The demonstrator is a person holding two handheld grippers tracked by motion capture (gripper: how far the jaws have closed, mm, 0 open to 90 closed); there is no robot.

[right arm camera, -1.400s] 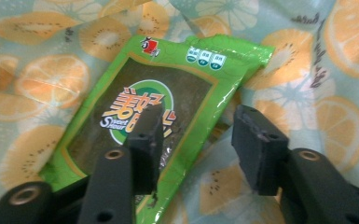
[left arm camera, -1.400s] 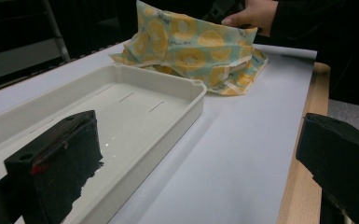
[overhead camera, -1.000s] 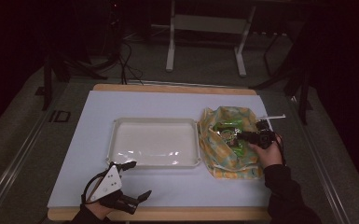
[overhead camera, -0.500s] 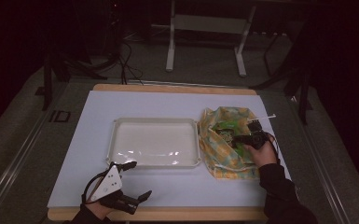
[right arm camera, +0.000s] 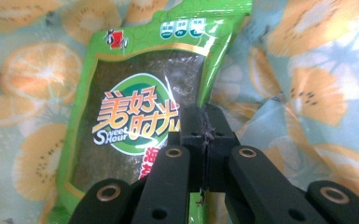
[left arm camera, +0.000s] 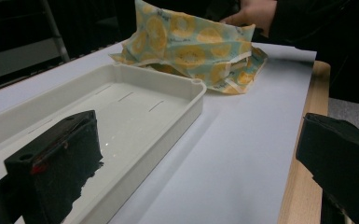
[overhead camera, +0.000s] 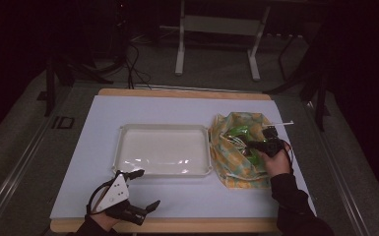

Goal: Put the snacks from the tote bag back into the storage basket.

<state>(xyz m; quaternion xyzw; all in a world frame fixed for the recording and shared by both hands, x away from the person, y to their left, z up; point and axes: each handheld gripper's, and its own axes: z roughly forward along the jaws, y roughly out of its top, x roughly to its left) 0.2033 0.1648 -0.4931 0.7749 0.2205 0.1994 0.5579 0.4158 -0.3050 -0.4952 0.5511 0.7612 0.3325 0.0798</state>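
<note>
Right gripper (right arm camera: 204, 140): fingers pinch the green snack packet (right arm camera: 144, 107) inside the fruit-print bag (overhead camera: 238, 150).
Left gripper (overhead camera: 128, 196): fingers spread, idle.
Advice: lift slowly, clear the cloth.

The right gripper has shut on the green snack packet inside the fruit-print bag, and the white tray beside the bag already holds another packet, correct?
Not quite: the white tray is empty, as the high view shows. The right gripper is indeed shut on the green snack packet inside the fruit-print bag.
</note>
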